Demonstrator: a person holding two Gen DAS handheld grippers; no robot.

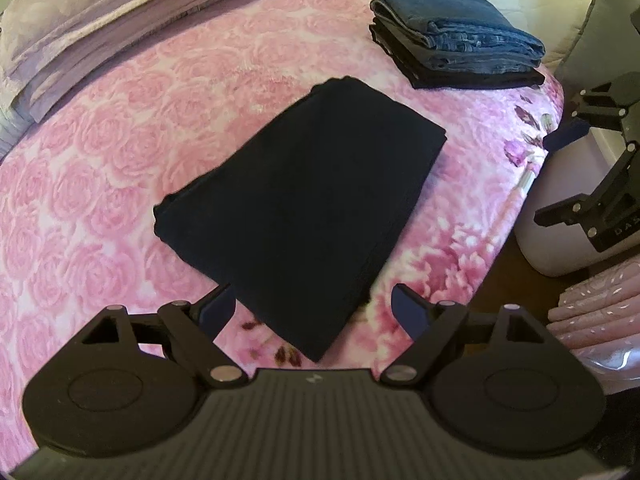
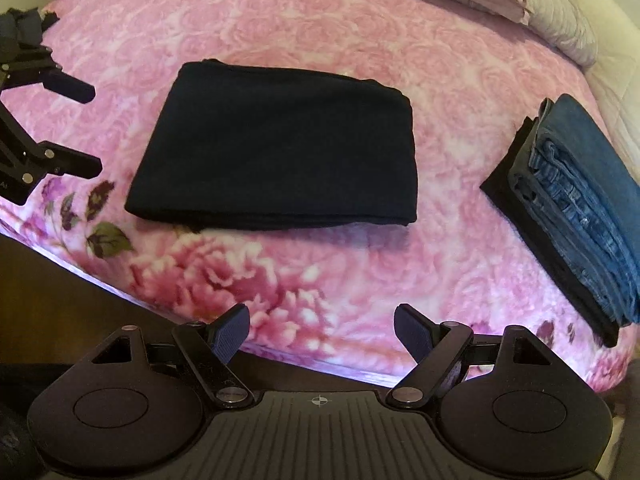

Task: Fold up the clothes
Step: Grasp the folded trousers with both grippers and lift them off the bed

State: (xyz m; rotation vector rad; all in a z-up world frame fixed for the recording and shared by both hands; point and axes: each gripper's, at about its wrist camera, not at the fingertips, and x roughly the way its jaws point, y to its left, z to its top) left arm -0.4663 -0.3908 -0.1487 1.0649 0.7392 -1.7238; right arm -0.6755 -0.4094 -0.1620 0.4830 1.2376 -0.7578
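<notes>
A black garment (image 1: 304, 200) (image 2: 276, 156) lies folded into a flat rectangle on the pink rose-patterned bedspread (image 1: 100, 200) (image 2: 460, 92). My left gripper (image 1: 312, 308) hovers over its near corner, open, with the fingers spread on either side of that corner and nothing pinched. In the right wrist view the left gripper (image 2: 86, 128) stands open just left of the garment. My right gripper (image 2: 322, 320) is open above the bed's near edge, a short way from the garment. In the left wrist view the right gripper (image 1: 550, 176) is off the bed's right side.
A stack of folded blue jeans on a dark garment (image 1: 460, 36) (image 2: 580, 208) sits toward one end of the bed. Pillows (image 1: 80, 20) (image 2: 560, 8) line the head. Beside the bed are a white bin (image 1: 560, 240), a folded pink blanket (image 1: 592, 312) and dark floor (image 2: 60, 280).
</notes>
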